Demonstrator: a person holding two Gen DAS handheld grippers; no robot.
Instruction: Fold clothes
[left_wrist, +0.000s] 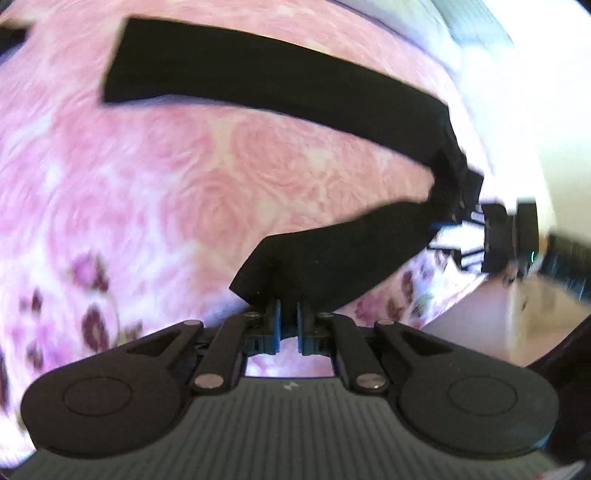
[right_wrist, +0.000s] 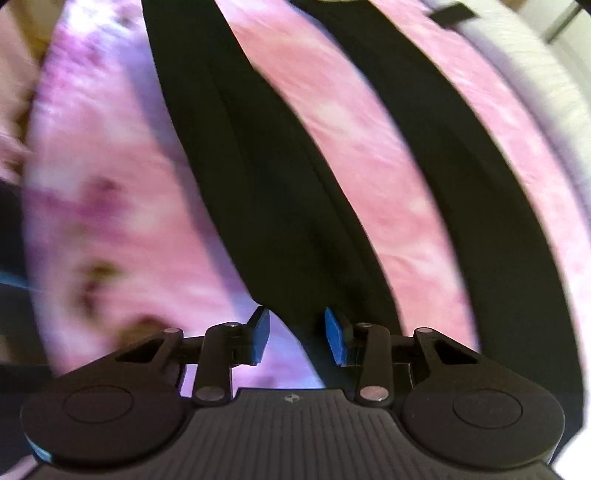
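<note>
My left gripper (left_wrist: 289, 314) pinches a bunched end of the black trousers (left_wrist: 280, 81), its blue pads closed narrowly on the cloth and lifting it off the pink floral bedspread (left_wrist: 229, 177). One leg lies flat across the bedspread toward its far edge. My right gripper (right_wrist: 297, 338) stands wide apart, holding nothing, its blue pads (right_wrist: 260, 334) on either side of the nearer leg. My other tong shows blurred at the bedspread's right edge.
</note>
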